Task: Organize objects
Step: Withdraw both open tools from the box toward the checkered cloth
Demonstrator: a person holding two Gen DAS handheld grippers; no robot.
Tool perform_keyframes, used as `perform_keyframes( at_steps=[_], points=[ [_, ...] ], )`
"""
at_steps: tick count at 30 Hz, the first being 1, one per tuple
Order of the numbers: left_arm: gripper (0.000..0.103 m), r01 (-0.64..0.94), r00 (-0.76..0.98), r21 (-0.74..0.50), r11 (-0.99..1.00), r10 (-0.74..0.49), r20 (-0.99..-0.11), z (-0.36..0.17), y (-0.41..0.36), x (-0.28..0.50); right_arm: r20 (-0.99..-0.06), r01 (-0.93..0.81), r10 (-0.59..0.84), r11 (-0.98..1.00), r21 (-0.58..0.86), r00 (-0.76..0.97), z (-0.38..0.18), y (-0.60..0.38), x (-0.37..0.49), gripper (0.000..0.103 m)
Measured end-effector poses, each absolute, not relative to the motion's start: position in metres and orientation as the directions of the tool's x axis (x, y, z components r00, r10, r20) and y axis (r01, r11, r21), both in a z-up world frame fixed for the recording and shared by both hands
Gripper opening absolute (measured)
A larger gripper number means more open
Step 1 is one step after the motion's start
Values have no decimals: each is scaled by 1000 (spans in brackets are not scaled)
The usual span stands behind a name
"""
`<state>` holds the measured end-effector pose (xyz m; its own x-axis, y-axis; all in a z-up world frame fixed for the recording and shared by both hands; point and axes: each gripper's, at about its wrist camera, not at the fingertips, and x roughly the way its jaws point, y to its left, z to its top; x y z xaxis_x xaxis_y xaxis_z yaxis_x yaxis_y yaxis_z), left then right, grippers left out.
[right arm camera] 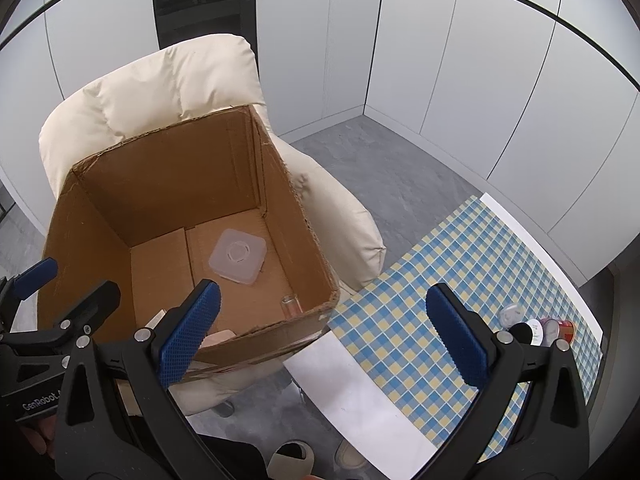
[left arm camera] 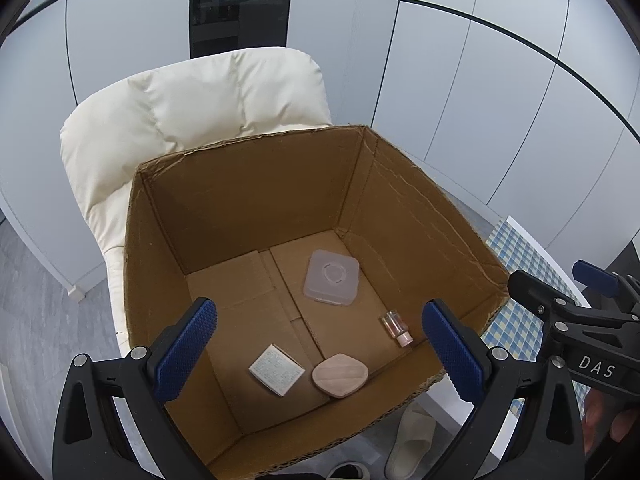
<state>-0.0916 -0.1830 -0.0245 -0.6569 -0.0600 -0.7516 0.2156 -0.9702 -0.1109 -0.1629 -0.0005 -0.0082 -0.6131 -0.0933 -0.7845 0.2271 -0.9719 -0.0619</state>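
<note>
The left gripper (left arm camera: 320, 354) hangs above the near edge of an open cardboard box (left arm camera: 420, 216), its blue-padded fingers (left arm camera: 188, 352) spread wide with nothing between them. Below it, on the box floor, lie four things, all apart from one another. Nearest is a rounded, pale pink compact (left arm camera: 340, 376), flat and closed. Just left of it sits a small white square packet (left arm camera: 277, 369) covered in fine print. Right of these and a little farther in, close to the right wall, a tiny clear bottle (left arm camera: 396, 328) with a pinkish end lies on its side. Farther in, toward the far right corner, rests a translucent square plastic case (left arm camera: 331, 278) with rounded corners and a ring moulded into its lid.

The right gripper (right arm camera: 324, 338) is released too, jaws wide and empty, hovering over the box's near right corner and the edge of the bench (right arm camera: 352, 400). The bench is white and partly covered by a blue and yellow checked cloth (right arm camera: 460, 248). At the cloth's right end a cluster of small containers (right arm camera: 540, 328) stands half hidden behind the gripper's finger; one is red, the others too small to tell.

The box sits on a cream padded armchair (right arm camera: 160, 80), with white cabinet panels (right arm camera: 440, 60) beyond. Slippers (right arm camera: 292, 460) show on the grey floor (right arm camera: 400, 168) below.
</note>
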Motion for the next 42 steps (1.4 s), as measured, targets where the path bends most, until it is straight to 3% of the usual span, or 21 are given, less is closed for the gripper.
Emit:
perform_keyframes(
  at_steps=[42],
  points=[
    [102, 96, -653, -109, -989, 20, -758, -28, -118, -117, -786, 120, -22, -991, -67, -618, -8, 69, -163, 103]
  ],
)
